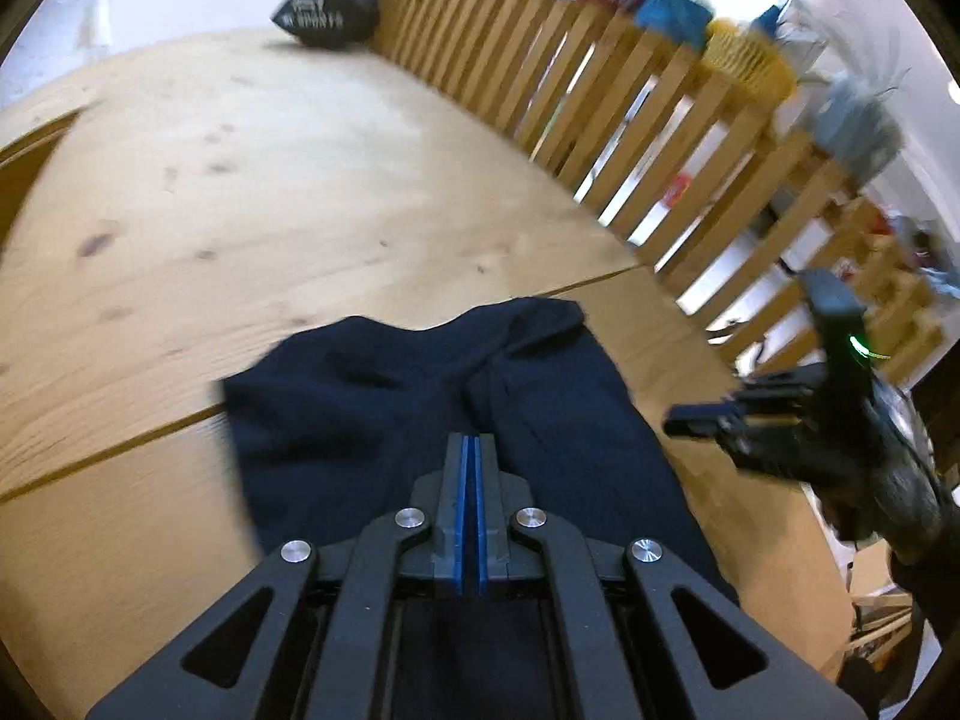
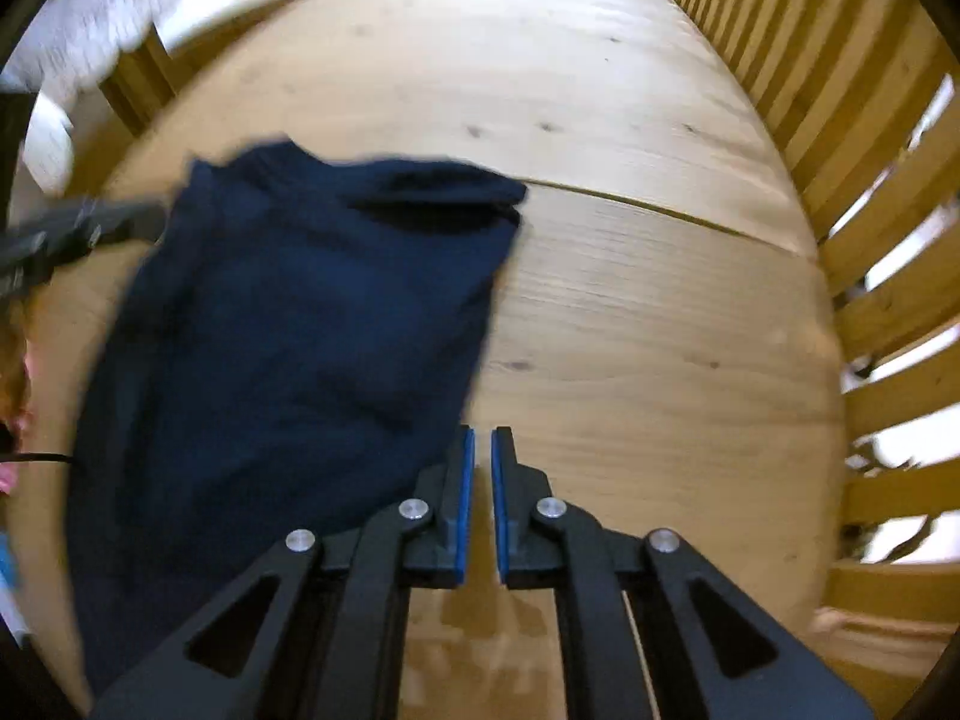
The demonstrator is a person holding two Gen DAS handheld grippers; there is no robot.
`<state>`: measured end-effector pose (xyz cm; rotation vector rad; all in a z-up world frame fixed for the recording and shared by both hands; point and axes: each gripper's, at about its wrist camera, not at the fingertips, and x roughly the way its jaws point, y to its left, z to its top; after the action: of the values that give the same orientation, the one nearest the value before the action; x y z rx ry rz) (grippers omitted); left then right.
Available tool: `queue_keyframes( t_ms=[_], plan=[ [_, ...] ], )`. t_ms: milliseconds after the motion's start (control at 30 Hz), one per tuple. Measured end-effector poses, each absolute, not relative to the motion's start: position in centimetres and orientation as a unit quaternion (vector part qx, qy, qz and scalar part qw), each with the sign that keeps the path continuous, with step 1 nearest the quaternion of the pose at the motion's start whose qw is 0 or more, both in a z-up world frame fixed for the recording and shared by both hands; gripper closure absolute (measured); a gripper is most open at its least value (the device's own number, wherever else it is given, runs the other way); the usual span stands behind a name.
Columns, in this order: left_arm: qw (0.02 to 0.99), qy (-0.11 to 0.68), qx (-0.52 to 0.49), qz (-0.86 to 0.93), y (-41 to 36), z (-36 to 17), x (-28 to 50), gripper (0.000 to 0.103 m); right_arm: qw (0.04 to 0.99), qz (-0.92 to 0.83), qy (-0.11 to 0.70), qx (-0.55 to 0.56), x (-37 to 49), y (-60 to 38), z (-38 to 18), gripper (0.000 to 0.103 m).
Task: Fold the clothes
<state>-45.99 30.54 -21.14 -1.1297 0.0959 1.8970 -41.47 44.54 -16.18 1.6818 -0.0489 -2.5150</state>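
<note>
1. The navy garment (image 1: 432, 408) lies rumpled on the wooden table (image 1: 240, 180), near the slatted railing (image 1: 600, 96).
2. Your left gripper (image 1: 471, 441) hovers over the garment, blue pads pressed together, pinching nothing visible.
3. Your right gripper (image 2: 482, 450) sits just beside the garment's edge, fingers slightly parted, empty.
4. A black bag (image 1: 330, 0) rests at the table's far end, well apart from the garment.

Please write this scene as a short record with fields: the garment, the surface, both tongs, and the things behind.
garment: dark navy cloth, lying partly folded on the table
surface: wooden table
left tongs: shut, over the cloth; whether they pinch it cannot be told
right tongs: slightly open, empty, beside the cloth's edge
behind: slatted wooden fence, black bag
</note>
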Motion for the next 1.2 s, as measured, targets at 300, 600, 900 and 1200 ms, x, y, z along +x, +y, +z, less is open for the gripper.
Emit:
queue_keyframes(
  t_ms=[300, 600, 900, 1200],
  plan=[
    [0.474, 0.036, -0.507, 0.719, 25.1, -24.7, -36.3, 0.101, 0.18, -0.806, -0.134, 0.548, -47.6, 35.8, -16.7, 0.068],
    [0.474, 0.052, -0.508, 0.717, 30.3, -27.0, -34.6, 0.075, 0.157, -0.794, -0.084, 0.582, -50.5, 31.3, -18.5, 0.068],
    [0.492, 0.018, -0.498, 0.714, 29.7, -26.7, -35.0, 0.101, 0.175, -0.793, -0.103, 0.575, -50.4, 32.4, -18.0, 0.093],
    [0.495, 0.015, -0.517, 0.698, 30.0, -27.6, -36.0, 0.096, 0.148, -0.794, -0.091, 0.583, -50.4, 33.3, -18.6, 0.086]
  ],
)
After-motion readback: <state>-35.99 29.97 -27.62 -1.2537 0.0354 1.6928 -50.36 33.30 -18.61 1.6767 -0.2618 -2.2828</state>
